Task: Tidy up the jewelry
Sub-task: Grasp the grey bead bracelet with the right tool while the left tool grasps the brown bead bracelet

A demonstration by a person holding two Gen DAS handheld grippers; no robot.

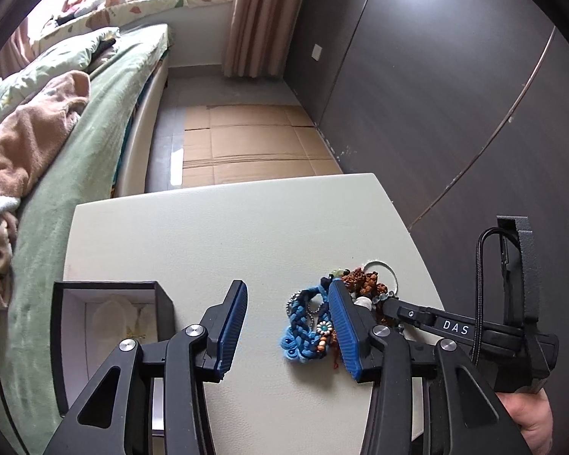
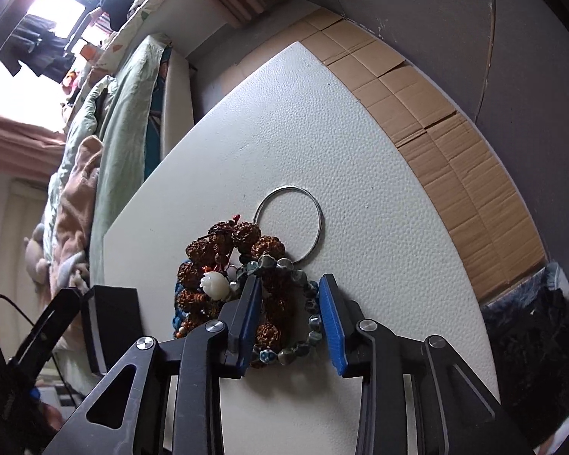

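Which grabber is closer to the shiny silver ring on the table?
Right. The right gripper sits just below the silver ring, straddling the grey-green bead bracelet next to it. The left gripper is farther, over by the blue braided bracelet across the pile.

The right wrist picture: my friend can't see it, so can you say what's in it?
The right gripper reaches down over a grey-blue bead bracelet on a white table, its fingers either side of the beads. The bracelet lies in a pile with a knobbly brown bead bracelet and a thin silver ring.

Tangled bracelets point(image 2: 246, 288), brown-seed, grey-bead and blue-braided point(image 1: 303, 330), lie heaped touching a silver bangle point(image 2: 290, 223).
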